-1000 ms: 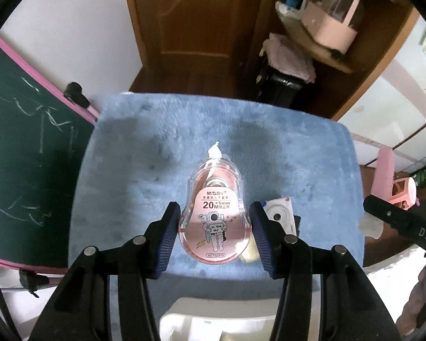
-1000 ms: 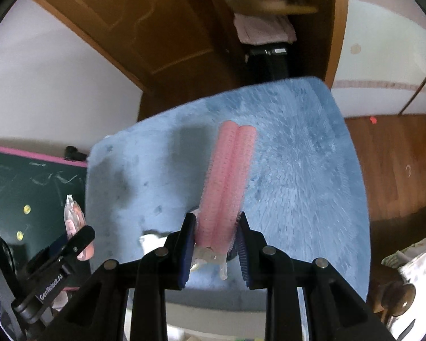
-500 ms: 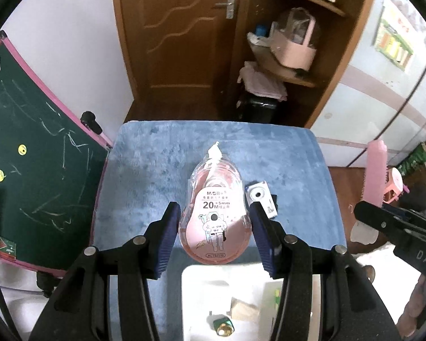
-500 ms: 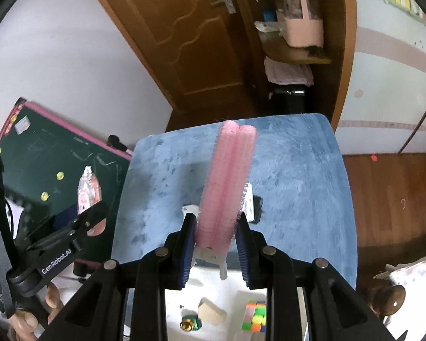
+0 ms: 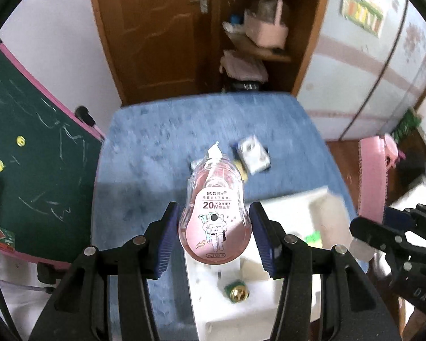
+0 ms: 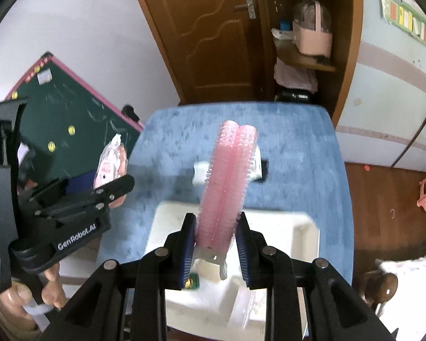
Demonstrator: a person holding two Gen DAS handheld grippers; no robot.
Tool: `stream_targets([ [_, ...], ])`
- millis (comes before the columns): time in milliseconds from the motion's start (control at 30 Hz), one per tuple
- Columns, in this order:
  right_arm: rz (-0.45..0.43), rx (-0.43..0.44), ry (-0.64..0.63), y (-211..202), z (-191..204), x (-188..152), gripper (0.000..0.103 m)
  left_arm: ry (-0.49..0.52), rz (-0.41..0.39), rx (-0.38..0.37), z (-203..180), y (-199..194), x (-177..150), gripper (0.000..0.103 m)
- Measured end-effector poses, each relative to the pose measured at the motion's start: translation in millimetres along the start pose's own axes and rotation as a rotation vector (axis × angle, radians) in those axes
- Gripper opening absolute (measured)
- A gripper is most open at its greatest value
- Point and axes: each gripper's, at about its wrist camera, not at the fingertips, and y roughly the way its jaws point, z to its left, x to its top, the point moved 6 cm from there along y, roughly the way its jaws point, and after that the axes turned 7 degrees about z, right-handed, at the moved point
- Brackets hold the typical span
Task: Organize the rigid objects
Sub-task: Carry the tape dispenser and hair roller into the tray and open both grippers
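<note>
My left gripper (image 5: 215, 233) is shut on a pink correction tape dispenser (image 5: 214, 213) with an astronaut label, held above the near left part of a white divided tray (image 5: 292, 207). My right gripper (image 6: 216, 244) is shut on a pink hair-roller clip (image 6: 227, 182), held upright above the same tray (image 6: 269, 224). Each gripper shows in the other's view: the clip at the right of the left wrist view (image 5: 372, 176), the dispenser at the left of the right wrist view (image 6: 110, 164).
The tray sits at the near edge of a blue fuzzy table cover (image 5: 156, 147) and holds a small gold and green object (image 5: 237, 291). A small white toy camera (image 5: 254, 156) lies on the cover beyond the tray. A green chalkboard (image 5: 28, 153) stands at the left.
Both grippers have risen and pulled back toward me with their objects still held. The white tray has come into view under them and the table looks farther away.
</note>
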Motion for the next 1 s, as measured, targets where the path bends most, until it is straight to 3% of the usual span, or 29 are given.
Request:
stream_targets([
  [233, 0.175, -0.01, 0.055, 71, -4, -81, 0.028, 0.046, 0.126, -0.018, -10, 58, -52, 0.054],
  [433, 0.302, 0.011, 0.119, 123, 0, -133, 0.028, 0.073, 0.178, -0.012, -14, 91, -71, 0.054],
  [767, 0.342, 0.002, 0.149, 140, 3, -148, 0.033, 0.08, 0.259, -0.018, -17, 118, -89, 0.055],
  [900, 0.315, -0.009, 0.141, 136, 5, -145, 0.056, 0.088, 0.251, -0.029, -17, 113, -88, 0.075],
  [1000, 0.291, -0.023, 0.127, 132, 6, -142, 0.057, 0.085, 0.235, -0.038, -16, 107, -85, 0.078],
])
